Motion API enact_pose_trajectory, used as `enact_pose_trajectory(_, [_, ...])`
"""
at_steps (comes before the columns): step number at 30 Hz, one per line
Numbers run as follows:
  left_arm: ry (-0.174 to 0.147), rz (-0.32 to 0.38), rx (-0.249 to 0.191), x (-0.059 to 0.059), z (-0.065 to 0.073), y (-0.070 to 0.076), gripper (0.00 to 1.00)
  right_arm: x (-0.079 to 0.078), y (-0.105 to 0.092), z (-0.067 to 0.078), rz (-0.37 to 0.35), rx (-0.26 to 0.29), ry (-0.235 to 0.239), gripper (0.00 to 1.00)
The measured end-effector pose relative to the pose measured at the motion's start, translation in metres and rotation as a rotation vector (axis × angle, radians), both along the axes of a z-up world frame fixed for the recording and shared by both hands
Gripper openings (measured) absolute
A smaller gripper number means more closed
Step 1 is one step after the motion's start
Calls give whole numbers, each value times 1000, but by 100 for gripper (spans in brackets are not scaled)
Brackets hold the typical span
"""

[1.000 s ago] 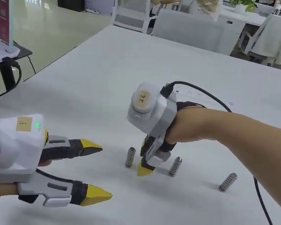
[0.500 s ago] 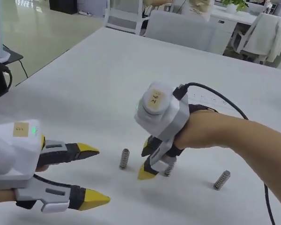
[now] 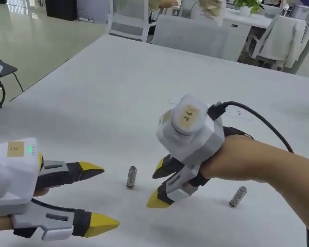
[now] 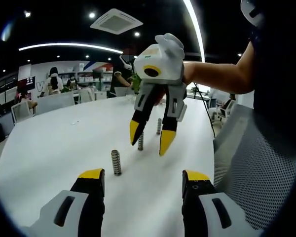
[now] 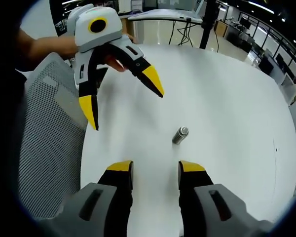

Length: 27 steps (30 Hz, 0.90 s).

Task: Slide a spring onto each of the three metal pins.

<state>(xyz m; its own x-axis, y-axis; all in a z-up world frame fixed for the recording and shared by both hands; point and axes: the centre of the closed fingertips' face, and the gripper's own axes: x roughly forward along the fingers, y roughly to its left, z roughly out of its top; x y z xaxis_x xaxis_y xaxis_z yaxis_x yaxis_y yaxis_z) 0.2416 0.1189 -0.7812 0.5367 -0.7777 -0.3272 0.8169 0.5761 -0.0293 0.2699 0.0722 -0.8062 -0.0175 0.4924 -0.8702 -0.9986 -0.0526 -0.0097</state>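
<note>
Head view: the left gripper [image 3: 98, 195] hung with jaws wide apart over the white table [image 3: 118, 87]. The right gripper [image 3: 155, 185], jaws parted and empty, hovered between the left-hand spring [image 3: 131, 177] and the right-hand spring [image 3: 238, 196], both upright.

Left gripper view: a middle spring [image 4: 140, 141] stood by the right gripper's tips.

Right gripper view: the left-hand spring, metal-topped, stood just ahead of the parted jaws.

The coils looked light, squashy and easily toppled, so a gentle pinch across mid-coil seemed best.
</note>
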Motion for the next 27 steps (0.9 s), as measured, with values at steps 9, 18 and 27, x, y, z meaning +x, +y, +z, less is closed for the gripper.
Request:
enact_pose_trajectory(9, [3, 0, -4, -1, 1, 0, 60, -14, -6, 7, -51, 86, 15, 36])
enact_pose_trajectory(18, [6, -1, -7, -1, 3, -2, 62, -26, -17, 13, -94, 152, 19, 37])
enact_pose_trajectory(27, [1, 5, -13, -1, 6, -2, 63, -38, -35, 17, -138, 202, 9, 39])
